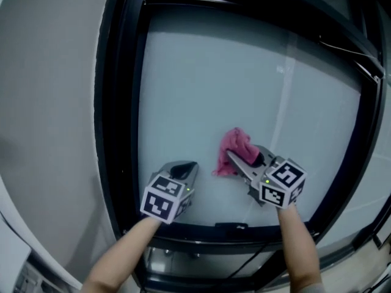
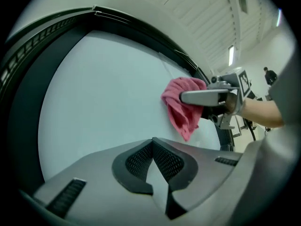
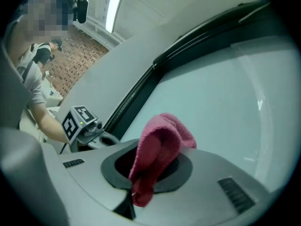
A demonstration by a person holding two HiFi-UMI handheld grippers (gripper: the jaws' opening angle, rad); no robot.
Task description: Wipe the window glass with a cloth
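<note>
Pink cloth (image 1: 236, 146) is being pinched between right gripper (image 1: 232, 157) fingers (image 1: 245, 165), bunched at the tips against window glass (image 1: 214, 72). Left gripper (image 1: 186, 168), at cloth's 8 o'clock, is being held closed, empty.

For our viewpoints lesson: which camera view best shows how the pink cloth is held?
The right gripper view: the pink cloth fills its centre, pinched between the right hand-held gripper's jaws. The left gripper view shows it sideways against the glass; the head view, small.
</note>
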